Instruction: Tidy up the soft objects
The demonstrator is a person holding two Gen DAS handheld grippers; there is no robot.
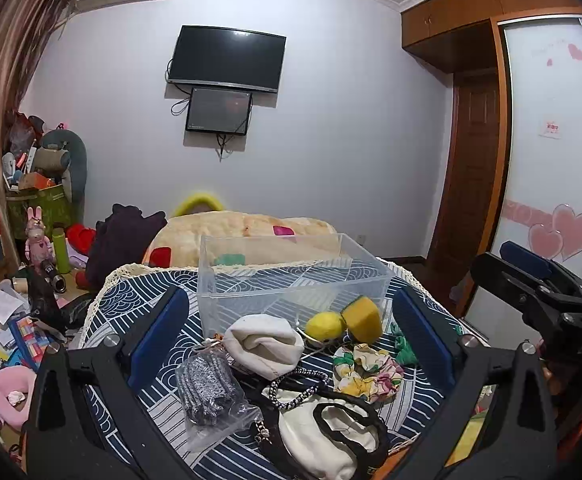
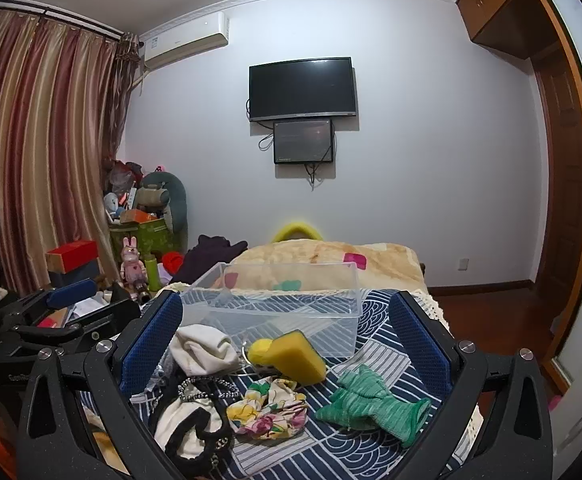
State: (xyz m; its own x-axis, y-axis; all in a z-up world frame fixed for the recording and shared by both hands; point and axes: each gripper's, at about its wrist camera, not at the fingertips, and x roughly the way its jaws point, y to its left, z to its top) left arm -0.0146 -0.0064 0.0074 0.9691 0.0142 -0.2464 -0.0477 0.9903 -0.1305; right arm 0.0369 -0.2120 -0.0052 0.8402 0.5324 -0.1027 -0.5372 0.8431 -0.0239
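Nothing inside the bin (image 1: 291, 276) yet, so judged barely begun. All soft things lying on the cloth (image 2: 371, 448) in front of the bin: sponge (image 2: 297, 356) and yellow ball (image 1: 325, 326) touching its front wall, white sock (image 1: 265, 344) just left of them, scrunchie (image 2: 269, 406) nearer the camera, green knit piece (image 2: 371, 404) to the right, bagged grey fabric (image 1: 209, 392) to the left (also a white pouch with black bands, close to the lens). Left gripper (image 1: 291, 340) spread wide, holding nothing. Right gripper (image 2: 287, 348) also wide, empty. Left to do: every piece into the bin, one by one.
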